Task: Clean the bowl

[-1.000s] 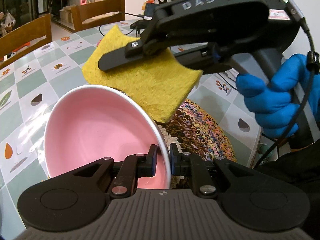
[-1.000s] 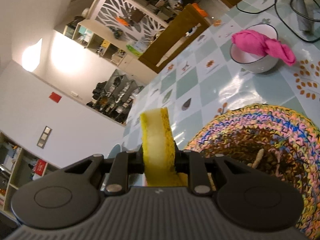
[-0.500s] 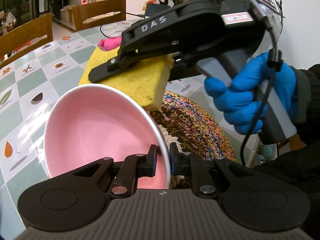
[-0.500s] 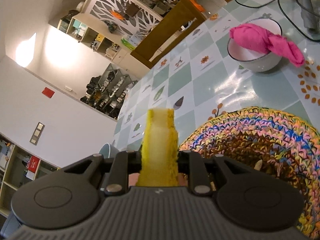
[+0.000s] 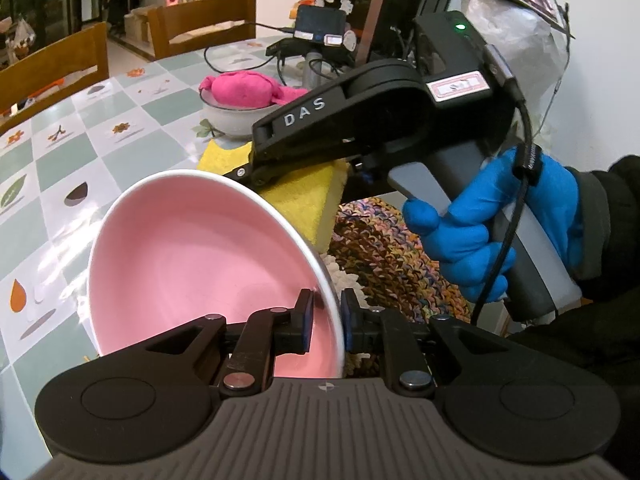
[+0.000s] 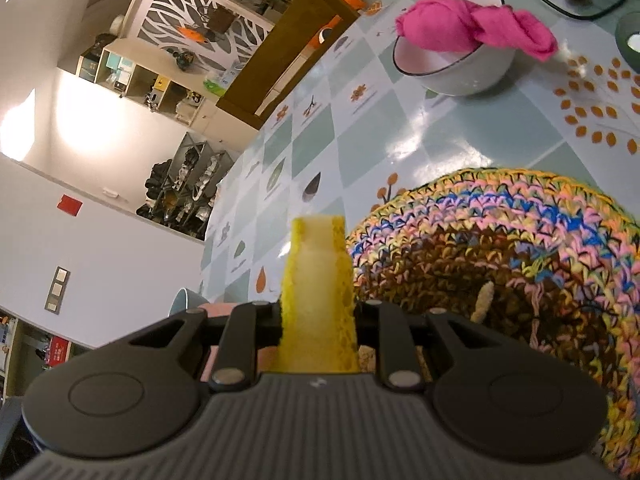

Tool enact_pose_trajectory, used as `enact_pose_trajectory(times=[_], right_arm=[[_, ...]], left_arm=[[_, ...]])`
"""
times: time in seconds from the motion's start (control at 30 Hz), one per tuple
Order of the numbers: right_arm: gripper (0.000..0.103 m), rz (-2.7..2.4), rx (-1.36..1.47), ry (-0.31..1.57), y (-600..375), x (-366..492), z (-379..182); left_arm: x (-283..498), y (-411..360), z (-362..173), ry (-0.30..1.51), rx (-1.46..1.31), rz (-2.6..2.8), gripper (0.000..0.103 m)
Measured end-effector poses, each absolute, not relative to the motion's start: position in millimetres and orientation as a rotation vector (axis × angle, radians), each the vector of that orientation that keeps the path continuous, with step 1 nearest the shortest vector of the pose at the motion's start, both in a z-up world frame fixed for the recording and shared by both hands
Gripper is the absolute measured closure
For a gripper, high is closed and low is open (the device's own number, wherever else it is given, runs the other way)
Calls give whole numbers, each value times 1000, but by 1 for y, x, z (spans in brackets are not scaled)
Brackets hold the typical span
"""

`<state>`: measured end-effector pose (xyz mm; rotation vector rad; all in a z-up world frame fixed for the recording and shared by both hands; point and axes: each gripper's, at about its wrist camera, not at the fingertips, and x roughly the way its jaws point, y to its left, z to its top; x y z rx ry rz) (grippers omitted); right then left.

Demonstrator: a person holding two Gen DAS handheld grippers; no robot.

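My left gripper [image 5: 325, 322] is shut on the rim of a bowl [image 5: 192, 256] that is pink inside with a white rim, and holds it tilted above the table. My right gripper [image 6: 318, 314] is shut on a yellow sponge [image 6: 318, 300], seen end-on. In the left wrist view the right gripper [image 5: 256, 176] holds the sponge [image 5: 304, 196] just behind the bowl's far rim, partly hidden by it. A sliver of the bowl [image 6: 218, 310] shows under the right gripper.
A multicoloured crocheted basket [image 6: 500, 260] sits on the tiled tablecloth [image 6: 360, 136] to the right, also in the left wrist view [image 5: 392, 248]. A white bowl [image 6: 460, 72] holding a pink cloth [image 6: 472, 28] stands farther back. Cables and devices [image 5: 312, 40] lie at the far edge, with wooden chairs [image 5: 200, 24] behind.
My right gripper has lowered the sponge from above the bowl to behind its far rim, uncovering the white bowl with the pink cloth. The left gripper and bowl have stayed put.
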<state>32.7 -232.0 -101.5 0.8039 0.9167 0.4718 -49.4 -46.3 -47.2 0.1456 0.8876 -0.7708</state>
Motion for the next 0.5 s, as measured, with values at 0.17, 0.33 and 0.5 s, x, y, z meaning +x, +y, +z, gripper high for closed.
enact_pose_trajectory(times=[0.17, 0.33, 0.5], right_arm=[[80, 465, 796, 914, -231, 32, -101], [81, 463, 793, 913, -233, 31, -102], [81, 469, 784, 911, -234, 30, -101]], left_arm=[[-37, -47, -40, 912, 124, -739, 85], [-24, -51, -30, 914, 106, -703, 82], [-9, -50, -20, 925, 72, -648, 74]])
